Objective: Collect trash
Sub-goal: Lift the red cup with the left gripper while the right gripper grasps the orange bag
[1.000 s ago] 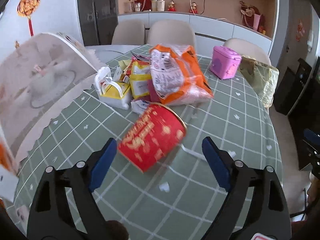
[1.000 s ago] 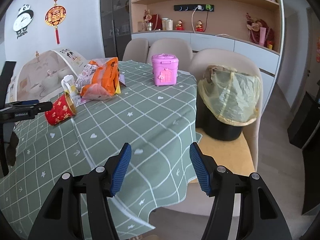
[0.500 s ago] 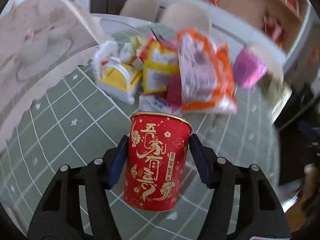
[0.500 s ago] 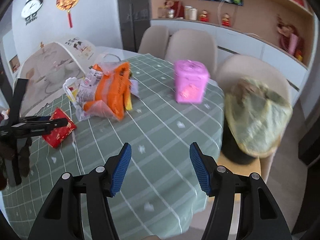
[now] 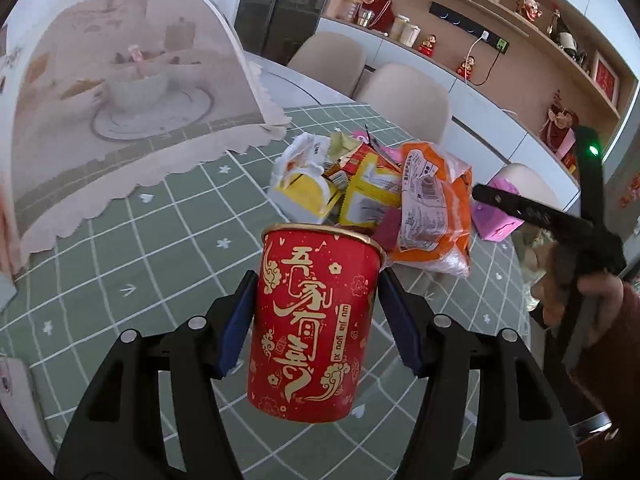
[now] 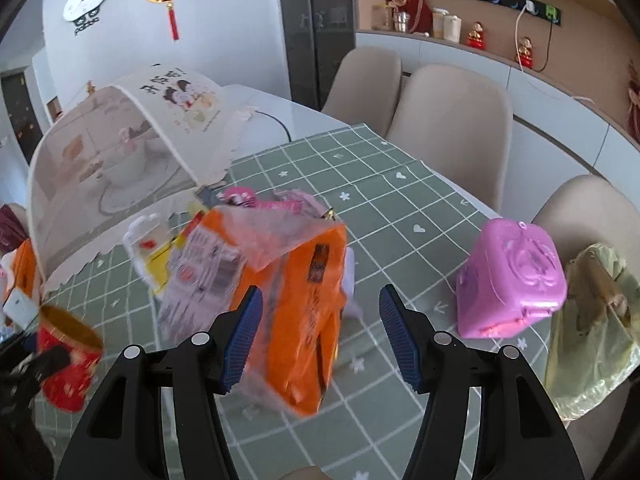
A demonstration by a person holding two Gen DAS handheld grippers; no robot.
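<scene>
My left gripper [image 5: 318,280] is shut on a red paper cup with gold lettering [image 5: 316,320], held upright just above the green checked tablecloth [image 5: 160,240]. The same cup [image 6: 68,356] shows at the lower left of the right wrist view. Behind it lies a pile of wrappers: an orange plastic bag [image 5: 436,208], yellow packets [image 5: 364,200] and a white-and-yellow carton [image 5: 304,188]. My right gripper [image 6: 320,294] is open, close over the orange bag [image 6: 296,300], pads not touching it. In the left wrist view the right gripper [image 5: 532,212] comes in from the right, held by a hand [image 5: 580,300].
A mesh food cover [image 6: 120,152] over dishes fills the table's left side. A pink plastic box [image 6: 512,280] stands near the right edge. Beyond that edge sits a bin lined with a yellowish bag [image 6: 592,320]. Beige chairs [image 6: 448,128] line the far side.
My left gripper closed on the red cup, which lay tilted on the table, and raised it upright. The right gripper swung left from the table's edge to over the orange bag.
</scene>
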